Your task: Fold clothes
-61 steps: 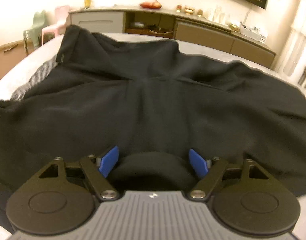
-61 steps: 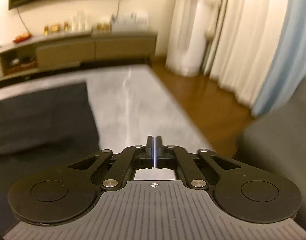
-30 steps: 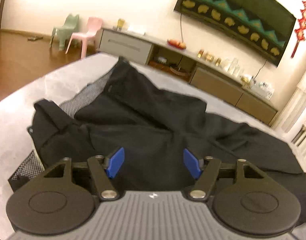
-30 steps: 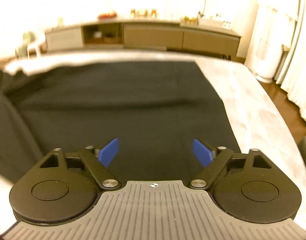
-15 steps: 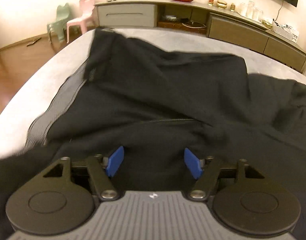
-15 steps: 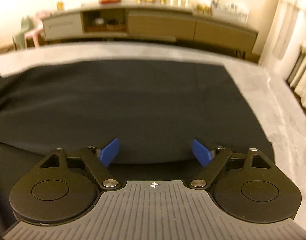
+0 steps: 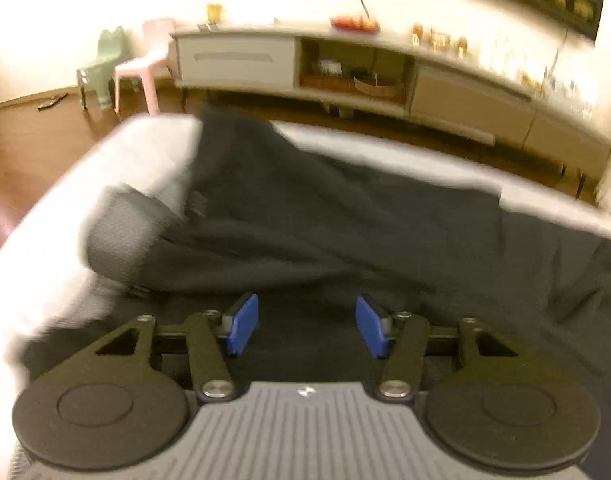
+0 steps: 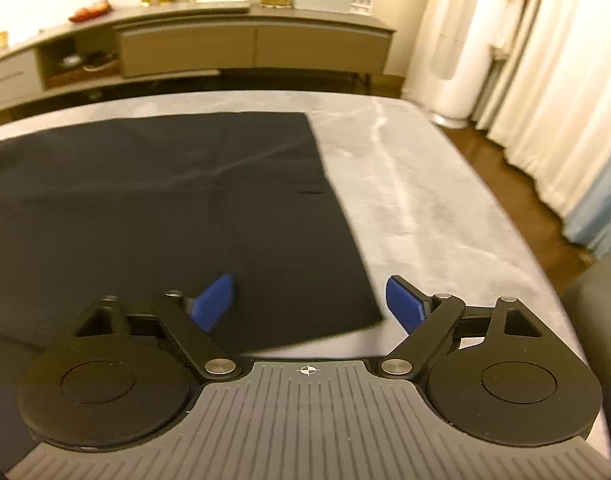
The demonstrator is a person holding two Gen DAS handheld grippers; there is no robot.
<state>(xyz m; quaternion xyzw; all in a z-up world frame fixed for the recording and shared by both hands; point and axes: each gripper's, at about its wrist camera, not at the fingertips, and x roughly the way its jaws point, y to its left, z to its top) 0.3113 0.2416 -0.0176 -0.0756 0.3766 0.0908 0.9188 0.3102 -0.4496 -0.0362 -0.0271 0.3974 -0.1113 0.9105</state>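
Note:
A black garment [image 7: 325, 216] lies rumpled on a grey padded surface [image 7: 57, 232], with a patch of grey mesh lining [image 7: 117, 236] turned out at its left side. My left gripper [image 7: 307, 326] is open and empty, just above the near part of the cloth. In the right wrist view the same garment [image 8: 165, 200] lies flat, its straight right edge and near right corner [image 8: 369, 316] showing. My right gripper [image 8: 311, 302] is open and empty, and the corner lies between its blue fingers [image 8: 405, 306].
The grey surface [image 8: 425, 208] extends right of the garment to its rounded edge. A long low sideboard [image 7: 385, 76] stands at the far wall. Small green and pink chairs [image 7: 121, 64] stand far left. Curtains [image 8: 545, 80] and a white appliance [image 8: 449, 60] stand to the right.
My right gripper opened from shut, swung left over the garment, then shifted right to its near right corner. My left gripper stayed open and moved over the garment's left part.

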